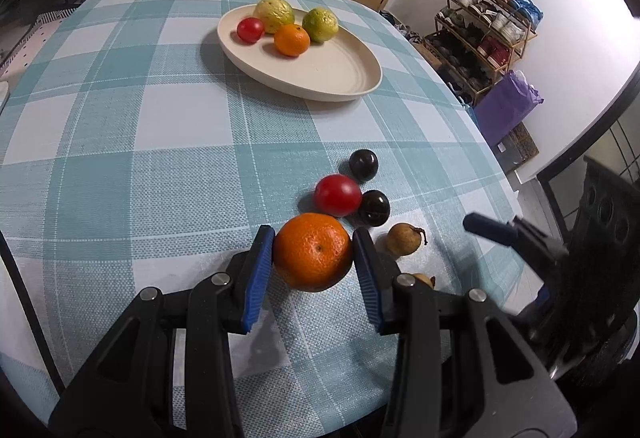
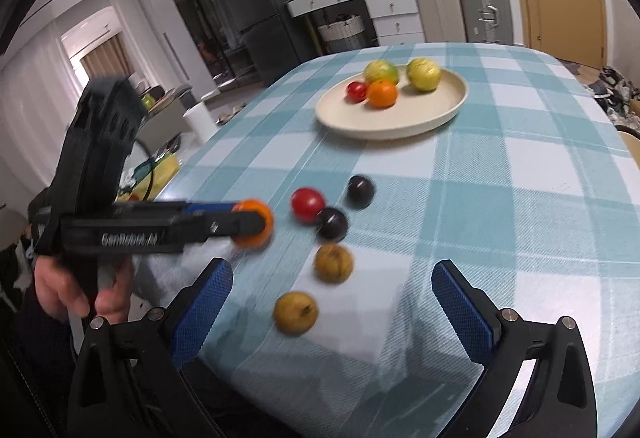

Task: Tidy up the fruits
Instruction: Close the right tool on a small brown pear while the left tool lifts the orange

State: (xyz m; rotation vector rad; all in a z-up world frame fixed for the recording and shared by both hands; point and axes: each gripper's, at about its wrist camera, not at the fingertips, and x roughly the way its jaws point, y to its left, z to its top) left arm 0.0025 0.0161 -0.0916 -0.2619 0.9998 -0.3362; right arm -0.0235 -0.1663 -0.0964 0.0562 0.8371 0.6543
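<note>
A: Well, start near the camera and use the plate [image 1: 352, 88] as the marker. What's nearest?

B: The left gripper [image 1: 314, 258] has its blue pads pressed on either side of an orange [image 1: 313, 250], so it is narrowed onto the fruit and holding it, on the near side of the plate and well apart from it. I can't tell whether the orange has left the cloth. The right gripper [image 2: 332, 302] stands wide open with nothing in it, hanging over two brownish fruits [image 2: 296, 312], the loose ones farthest from the plate.

A: And between those and the plate?

B: A red tomato [image 1: 337, 195] touching one dark plum [image 1: 374, 207], with a second plum [image 1: 363, 165] just beyond, a little nearer the plate. All of them still lie on the cloth.

A: So how far along is it?

B: By my reckoning under halfway. Four fruits already sit on the plate: two yellow-green ones, a small red one and an orange one, bunched at its far side. Six are still off it, counting the held orange.

A: The surface and the room?

B: A teal and white checked tablecloth [image 1: 120, 126]. Beyond the plate stand white drawers, suitcases [image 2: 484, 2] and a wooden door; off to the plate's side, a shoe rack [image 1: 488, 34].
</note>
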